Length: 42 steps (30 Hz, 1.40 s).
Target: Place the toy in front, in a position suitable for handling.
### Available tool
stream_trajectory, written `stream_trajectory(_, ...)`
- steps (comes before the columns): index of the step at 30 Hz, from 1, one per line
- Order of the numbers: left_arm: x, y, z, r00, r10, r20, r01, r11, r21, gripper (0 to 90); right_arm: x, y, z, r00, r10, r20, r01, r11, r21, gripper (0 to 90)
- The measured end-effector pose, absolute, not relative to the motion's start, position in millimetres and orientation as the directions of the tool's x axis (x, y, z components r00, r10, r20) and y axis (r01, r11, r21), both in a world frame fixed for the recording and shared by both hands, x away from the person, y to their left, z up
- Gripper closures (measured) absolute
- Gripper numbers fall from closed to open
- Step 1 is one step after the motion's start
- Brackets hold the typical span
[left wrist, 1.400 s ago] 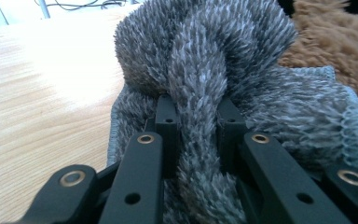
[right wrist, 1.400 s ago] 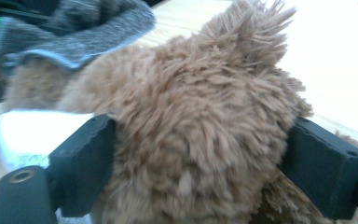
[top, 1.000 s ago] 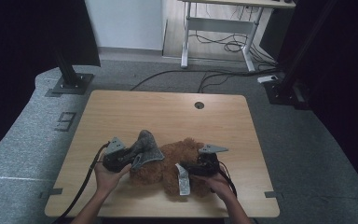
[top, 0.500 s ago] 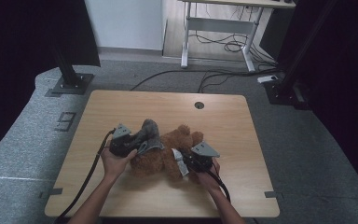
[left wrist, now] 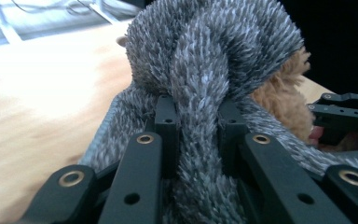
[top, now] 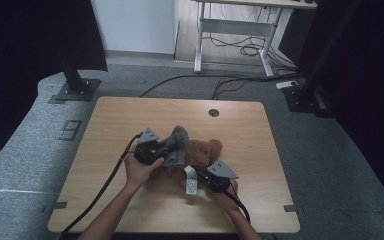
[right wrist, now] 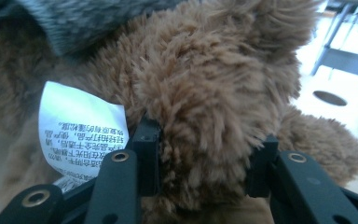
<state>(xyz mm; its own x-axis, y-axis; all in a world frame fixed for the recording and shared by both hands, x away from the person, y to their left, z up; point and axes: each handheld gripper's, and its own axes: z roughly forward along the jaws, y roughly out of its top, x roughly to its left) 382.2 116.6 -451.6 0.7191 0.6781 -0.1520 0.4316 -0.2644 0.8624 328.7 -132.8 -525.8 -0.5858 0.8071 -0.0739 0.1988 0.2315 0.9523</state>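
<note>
A brown plush bear (top: 203, 151) lies on the wooden table (top: 130, 115) with a grey fuzzy cloth (top: 179, 140) over its left side. My left gripper (top: 169, 151) is shut on a bunched fold of that grey fuzzy cloth (left wrist: 214, 42), which bulges up between the jaws of the left gripper (left wrist: 198, 114). My right gripper (top: 196, 173) comes in from the lower right. In its own view the right gripper (right wrist: 205, 154) is shut on a thick tuft of the brown plush bear (right wrist: 205, 70), beside the white sewn-in label (right wrist: 81, 126).
A round cable hole (top: 213, 112) sits near the table's far edge. Black stands (top: 75, 85) flank the table on the grey floor, with cables and a white desk frame (top: 235, 30) behind. A black cable (top: 105, 185) trails from the left gripper over the front edge.
The left hand has moved away from the front edge and to the right, carrying the grey cloth with it. The bear has shifted the same way. The right hand has hardly moved.
</note>
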Motion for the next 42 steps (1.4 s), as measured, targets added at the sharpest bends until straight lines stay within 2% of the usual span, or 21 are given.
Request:
stream_trajectory(10,369,105,-464,0.748,0.651,-0.126,0.442,-0.348,0.826,75.8,315,-144,-533,-0.641,0.765,-0.064,0.251,0.288,0.924,53.6)
stream_trajectory(13,364,108,-470,0.751,0.644,-0.148,0.452,-0.336,0.826,76.1,312,-148,-533,-0.661,0.750,-0.038,0.279,0.292,0.915,46.6)
stream_trajectory(18,356,109,-478,0.755,0.638,-0.150,0.445,-0.330,0.832,76.6,317,-162,-527,-0.677,0.733,0.074,0.348,0.230,0.909,24.4)
stream_trajectory(21,353,109,-480,0.757,0.635,-0.154,0.444,-0.328,0.834,76.7,327,-165,-522,-0.684,0.720,0.119,0.379,0.211,0.901,16.1)
stream_trajectory(23,351,109,-480,0.758,0.634,-0.157,0.445,-0.326,0.834,76.8,334,-162,-521,-0.686,0.713,0.143,0.393,0.199,0.898,13.8)
stream_trajectory(25,349,109,-479,0.755,0.639,-0.146,0.438,-0.326,0.838,76.8,339,-157,-521,-0.704,0.693,0.152,0.401,0.211,0.892,18.2)
stream_trajectory(27,349,109,-475,0.753,0.642,-0.143,0.434,-0.322,0.841,76.9,339,-151,-522,-0.700,0.704,0.120,0.386,0.231,0.893,28.8)
stream_trajectory(30,354,103,-464,0.760,0.632,-0.151,0.430,-0.316,0.846,76.9,333,-146,-524,-0.682,0.726,0.091,0.362,0.227,0.904,39.5)
stream_trajectory(36,362,66,-452,0.782,0.613,-0.112,0.398,-0.353,0.847,76.8,322,-138,-526,-0.690,0.724,0.002,0.295,0.279,0.914,44.1)
stream_trajectory(42,371,57,-461,0.771,0.630,-0.092,0.420,-0.394,0.817,76.9,322,-140,-530,-0.670,0.742,0.021,0.315,0.259,0.913,46.7)
